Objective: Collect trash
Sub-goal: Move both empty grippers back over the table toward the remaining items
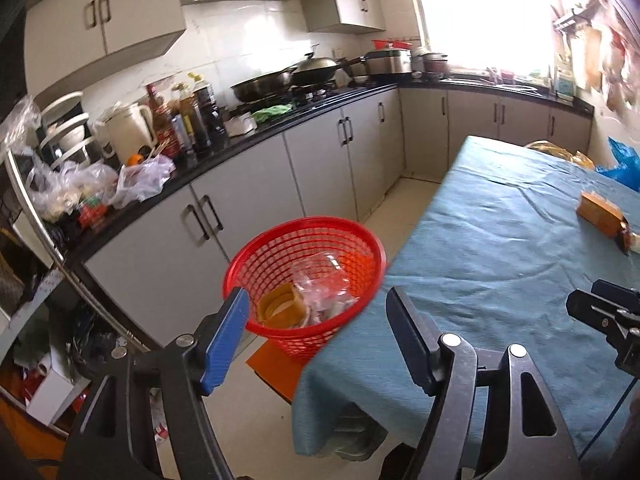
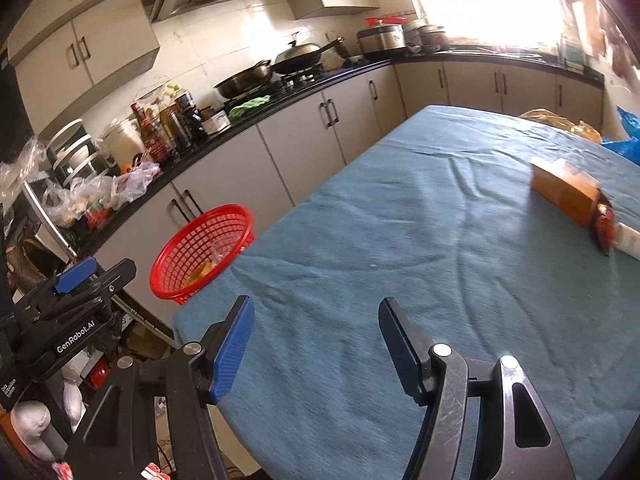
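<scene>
- Centre-low in the left wrist view, the red basket [image 1: 304,284] is seen beside the near left corner of the table; its right rim is cut off by the table edge. In the right wrist view the basket [image 2: 202,252] sits at left of centre.
- Trash is seen inside the basket: a brown tape roll [image 1: 280,308] and crumpled clear plastic [image 1: 324,284].
- Under the basket an orange surface [image 1: 276,364] is seen; whether the basket rests on it cannot be told.
- Left gripper [image 1: 320,344] is held wide, nothing between the blue-faced fingers [image 1: 226,340]; it is aimed at the basket and the table corner.
- Right gripper [image 2: 316,352] is held wide too, nothing gripped; it hangs over the bare cloth at the near end of the table.
- Each gripper is caught in the other's view: the right one at the right edge of the left view, the left one at lower left of the right view.
- Table [image 2: 400,240] is covered by a wrinkled teal cloth.
- On the table at far right, an orange-brown box [image 2: 564,196] is seen lying, with a small red item [image 2: 604,226] and a white item [image 2: 628,242] just beside it; both are blurred.
- At the far right corner of the table, a yellow bag [image 2: 560,122] and a blue bag [image 2: 626,136] are seen.
- Black counter [image 1: 240,144] runs along the left and back, loaded with bottles [image 1: 192,116], a kettle [image 1: 128,130], plastic bags [image 1: 132,184], pans [image 1: 288,76] on the stove.
- Bright window [image 1: 480,12] is blown out at upper right.
</scene>
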The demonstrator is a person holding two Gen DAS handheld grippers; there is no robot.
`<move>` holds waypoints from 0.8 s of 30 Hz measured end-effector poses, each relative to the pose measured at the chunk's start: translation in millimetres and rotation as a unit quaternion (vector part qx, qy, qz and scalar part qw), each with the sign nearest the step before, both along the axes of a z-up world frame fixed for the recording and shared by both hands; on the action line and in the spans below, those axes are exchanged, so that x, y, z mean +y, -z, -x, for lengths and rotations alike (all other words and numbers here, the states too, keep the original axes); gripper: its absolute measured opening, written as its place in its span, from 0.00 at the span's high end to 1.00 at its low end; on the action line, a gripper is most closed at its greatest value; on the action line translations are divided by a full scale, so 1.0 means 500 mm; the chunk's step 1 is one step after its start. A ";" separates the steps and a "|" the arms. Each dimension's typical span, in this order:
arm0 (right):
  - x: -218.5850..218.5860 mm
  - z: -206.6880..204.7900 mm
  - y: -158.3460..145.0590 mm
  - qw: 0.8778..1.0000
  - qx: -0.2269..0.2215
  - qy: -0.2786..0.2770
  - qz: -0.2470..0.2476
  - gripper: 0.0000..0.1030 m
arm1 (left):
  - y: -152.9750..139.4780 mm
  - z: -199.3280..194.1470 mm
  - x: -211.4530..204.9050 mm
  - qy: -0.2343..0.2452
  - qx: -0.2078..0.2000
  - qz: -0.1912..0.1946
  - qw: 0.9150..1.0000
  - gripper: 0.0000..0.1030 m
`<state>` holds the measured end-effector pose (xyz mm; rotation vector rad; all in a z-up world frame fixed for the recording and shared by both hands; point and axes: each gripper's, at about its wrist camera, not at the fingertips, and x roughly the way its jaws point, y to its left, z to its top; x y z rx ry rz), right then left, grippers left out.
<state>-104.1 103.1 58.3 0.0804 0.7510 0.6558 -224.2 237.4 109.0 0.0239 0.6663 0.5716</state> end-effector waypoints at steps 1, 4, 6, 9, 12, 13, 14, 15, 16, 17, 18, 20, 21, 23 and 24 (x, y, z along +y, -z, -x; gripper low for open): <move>-0.011 -0.002 0.000 1.000 0.001 0.006 -0.001 0.33 | 0.001 -0.004 -0.012 0.006 0.001 -0.002 1.000 0.32; -0.047 -0.007 0.007 1.000 0.007 0.022 -0.004 0.33 | 0.003 -0.013 -0.039 0.023 0.005 -0.003 1.000 0.32; -0.067 -0.010 0.014 0.999 0.012 0.031 -0.005 0.33 | 0.006 -0.021 -0.053 0.032 0.009 -0.004 0.999 0.32; -0.100 -0.019 0.024 0.999 0.019 0.045 -0.004 0.33 | 0.012 -0.033 -0.069 0.041 0.015 -0.006 0.999 0.32; -0.134 -0.027 0.031 0.998 0.021 0.059 0.002 0.33 | 0.017 -0.047 -0.077 0.053 0.023 0.000 0.998 0.32; -0.147 -0.030 0.032 0.998 0.021 0.065 0.004 0.33 | 0.019 -0.055 -0.078 0.065 0.027 0.014 0.997 0.32; -0.167 -0.035 0.031 0.997 0.020 0.075 0.007 0.33 | 0.020 -0.057 -0.080 0.072 0.028 0.024 0.997 0.32; -0.188 -0.041 0.030 0.996 0.018 0.087 0.011 0.33 | 0.021 -0.063 -0.080 0.082 0.028 0.040 0.995 0.32; -0.210 -0.047 0.029 0.995 0.017 0.099 0.014 0.33 | 0.022 -0.070 -0.079 0.091 0.029 0.058 0.994 0.32; -0.232 -0.052 0.029 0.994 0.016 0.111 0.016 0.32 | 0.026 -0.078 -0.081 0.100 0.029 0.074 0.992 0.32; -0.260 -0.061 0.027 0.991 0.015 0.128 0.019 0.32 | 0.032 -0.086 -0.084 0.108 0.032 0.086 0.990 0.32; -0.313 -0.082 0.022 0.987 0.015 0.161 0.021 0.32 | 0.044 -0.098 -0.092 0.118 0.036 0.104 0.987 0.32; -0.343 -0.097 0.017 0.983 0.013 0.181 0.022 0.32 | 0.052 -0.106 -0.098 0.129 0.039 0.121 0.983 0.32; -0.390 -0.132 0.002 0.976 0.006 0.215 0.024 0.32 | 0.063 -0.121 -0.107 0.147 0.043 0.147 0.977 0.32; -0.415 -0.153 -0.008 0.971 0.000 0.236 0.023 0.32 | 0.065 -0.125 -0.109 0.152 0.044 0.155 0.975 0.32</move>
